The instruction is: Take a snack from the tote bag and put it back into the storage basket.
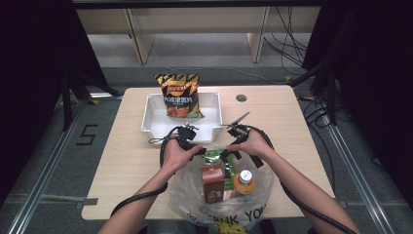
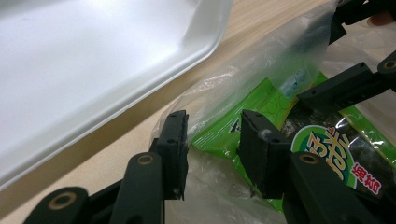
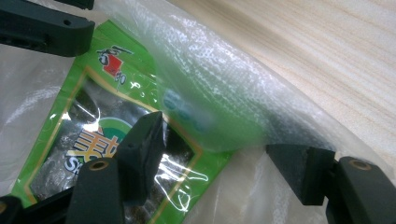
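Plastic bag [image 1: 219, 195] at near table edge, print "THANK YOU" partly legible | green snack packet [image 2: 243, 126] inside | left gripper [image 2: 212, 140], right gripper [image 3: 215, 158]: jaws released, straddling the film | pale wood table [image 1: 292, 126], grey floor marked "5".

Bystanding objects on and around the wooden table [image 1: 287, 122].
A white tray [image 1: 156, 122] sat at the far middle of the table, and an orange-and-black chip bag [image 1: 181, 95] stood upright in it, leaning on the far wall. A small dark round cap [image 1: 241, 97] was set in the tabletop to the right of the tray. A brown carton [image 1: 213, 183] stood upright near the front edge, with an orange-capped bottle [image 1: 245, 181] just beside it on the right. On the floor to the left lay a "5" marking [image 1: 86, 135]; cables [image 1: 287, 46] trailed across the floor beyond the table.
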A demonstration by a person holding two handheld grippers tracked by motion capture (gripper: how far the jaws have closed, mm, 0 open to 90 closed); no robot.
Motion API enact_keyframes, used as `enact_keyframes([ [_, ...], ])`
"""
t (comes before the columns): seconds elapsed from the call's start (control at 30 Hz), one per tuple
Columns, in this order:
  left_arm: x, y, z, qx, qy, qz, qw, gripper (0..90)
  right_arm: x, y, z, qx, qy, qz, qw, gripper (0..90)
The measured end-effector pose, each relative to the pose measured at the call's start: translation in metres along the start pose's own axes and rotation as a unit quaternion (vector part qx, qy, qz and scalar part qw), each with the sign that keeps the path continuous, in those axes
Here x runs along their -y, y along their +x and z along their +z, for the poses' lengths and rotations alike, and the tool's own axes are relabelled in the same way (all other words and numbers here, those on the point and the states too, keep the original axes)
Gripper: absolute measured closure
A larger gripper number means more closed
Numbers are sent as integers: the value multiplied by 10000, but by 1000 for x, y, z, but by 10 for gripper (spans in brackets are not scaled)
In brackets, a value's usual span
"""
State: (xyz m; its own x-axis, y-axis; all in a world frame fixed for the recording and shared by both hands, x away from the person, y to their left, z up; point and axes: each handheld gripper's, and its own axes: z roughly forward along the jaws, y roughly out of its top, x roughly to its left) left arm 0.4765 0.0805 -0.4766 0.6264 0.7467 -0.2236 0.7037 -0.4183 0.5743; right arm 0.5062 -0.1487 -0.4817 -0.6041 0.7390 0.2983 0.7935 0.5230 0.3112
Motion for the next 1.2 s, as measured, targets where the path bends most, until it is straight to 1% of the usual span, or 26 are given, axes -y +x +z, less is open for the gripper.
enact_keyframes([
  [0.03, 0, 0, 0, 2, 3, 4, 10000, 614, 0, 0, 0, 18, 9, -21, 10000, 380],
  [0.07, 0, 0, 0, 10, 1, 17, 10000, 614, 0, 0, 1, 110, -57, -66, 9999, 380],
  [0.13, 0, 0, 0, 8, -7, 10, 10000, 614, 0, 0, 1, 117, -72, -70, 9999, 382],
  [0.2, -1, 0, 0, 3, 1, 18, 10000, 614, 0, -1, 0, 20, -30, -84, 10000, 383],
  [0.4, 0, 0, 0, -27, 25, 7, 10000, 614, 0, 0, 0, 43, -28, -104, 9999, 391],
  [0.43, 1, 0, 1, -36, 45, -2, 10000, 614, 0, 1, 1, 49, -53, -38, 10000, 391],
  [0.47, 1, 1, 1, -27, 81, 22, 10000, 614, 0, 1, 1, 127, -121, -89, 9998, 390],
  [0.5, 1, 0, 2, -35, 62, -41, 10000, 614, -1, 1, 0, 77, -29, -40, 10000, 388],
  [0.53, 2, -1, 4, -30, -40, -174, 9998, 614, -2, 0, 1, 55, -52, -32, 10000, 386],
  [0.57, 2, 2, 3, -32, 108, -29, 9999, 613, -2, 1, 1, 88, -71, 31, 9999, 381],
  [0.6, 2, 2, 3, -28, 120, -37, 9999, 612, -3, -2, 3, 57, -135, -86, 9999, 374],
  [0.7, 2, 2, 4, 2, 138, -77, 9999, 611, -6, 0, 3, -43, -93, 82, 9999, 370],
  [0.73, 2, 3, 4, 0, 135, -78, 9999, 611, -7, 0, 4, 12, -125, 28, 9999, 372],
  [0.77, 2, 3, 4, -1, 129, -79, 9999, 612, -7, 1, 5, 26, -142, 8, 9999, 384],
  [0.8, 2, 3, 4, -2, 126, -82, 9999, 612, -8, 3, 4, 43, -55, 40, 10000, 392],
  [0.83, 3, 3, 4, -12, 135, -89, 9999, 613, -8, 3, 5, 141, -120, -7, 9998, 398],
  [0.87, 3, 3, 4, -11, 131, -96, 9999, 613, -8, 6, 6, 173, -142, 39, 9997, 406],
  [0.9, 3, 4, 4, -5, 125, -106, 9999, 613, -8, 4, 6, 184, -106, -69, 9998, 417],
  [0.93, 3, 4, 4, 4, 125, -109, 9999, 613, -8, 4, 7, 188, -165, -133, 9996, 436],
  [0.97, 4, 4, 4, 4, 112, -110, 9999, 613, -9, 7, 6, 197, -143, 37, 9997, 461],
  [1.0, 4, 4, 4, 6, 108, -110, 9999, 613, -10, 4, 6, 156, -129, -234, 9995, 490],
  [1.03, 4, 4, 4, 6, 108, -106, 9999, 613, -10, 6, 6, 105, -39, 2, 9999, 513],
  [1.07, 4, 4, 4, 12, 106, -112, 9999, 613, -10, 6, 6, 79, -47, 0, 10000, 529],
  [1.1, 4, 4, 5, 20, 104, -126, 9999, 613, -11, 7, 6, 85, 19, 100, 9999, 545],
  [1.13, 5, 5, 5, 36, 114, -112, 9999, 612, -11, 6, 6, 24, 4, 52, 10000, 559],
  [1.2, 5, 5, 5, 30, 111, -133, 9998, 611, -11, 4, 6, -78, 7, 75, 9999, 607],
])
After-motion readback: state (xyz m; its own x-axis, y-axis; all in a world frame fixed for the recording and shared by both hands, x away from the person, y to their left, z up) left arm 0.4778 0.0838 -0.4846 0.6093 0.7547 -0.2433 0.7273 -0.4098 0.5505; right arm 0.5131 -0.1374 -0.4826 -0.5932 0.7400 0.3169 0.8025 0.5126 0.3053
